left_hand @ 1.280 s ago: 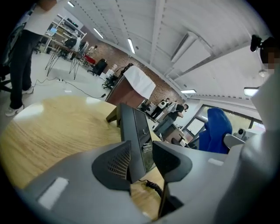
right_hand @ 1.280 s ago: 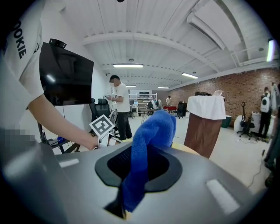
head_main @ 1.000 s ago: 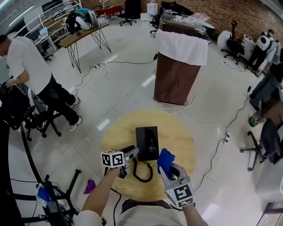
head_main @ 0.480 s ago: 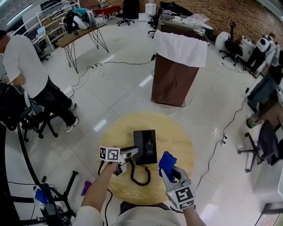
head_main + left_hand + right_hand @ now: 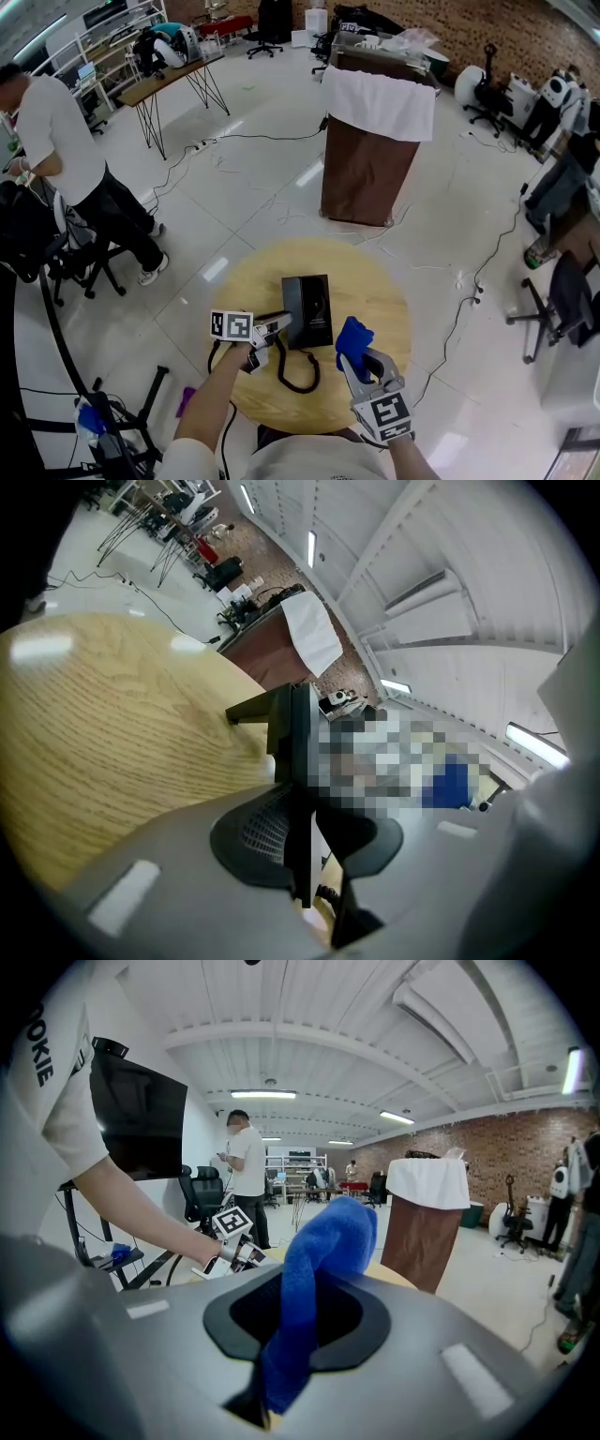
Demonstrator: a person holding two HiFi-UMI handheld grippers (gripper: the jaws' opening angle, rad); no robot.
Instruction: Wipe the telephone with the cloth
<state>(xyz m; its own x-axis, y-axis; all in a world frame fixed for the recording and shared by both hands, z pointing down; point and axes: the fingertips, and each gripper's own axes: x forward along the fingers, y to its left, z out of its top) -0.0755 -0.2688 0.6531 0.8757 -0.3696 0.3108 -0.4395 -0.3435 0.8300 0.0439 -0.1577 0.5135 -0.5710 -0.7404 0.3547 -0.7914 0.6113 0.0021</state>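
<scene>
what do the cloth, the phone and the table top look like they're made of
Cloth: soft blue microfibre or terry by the look, fuzzy nap and limp folds. Telephone: likely black plastic, smooth with a slight sheen. Table top: pale wood or a wood-look laminate, grain lines show; which of the two the pictures leave open.

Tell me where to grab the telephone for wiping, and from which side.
Probably its left edge, from the left. The telephone is a flat slab, so an edge fits between the fingers; the cord trails off its near end, and the blue cloth waits on the right. The left gripper has just been closing its jaws on that edge.
</scene>
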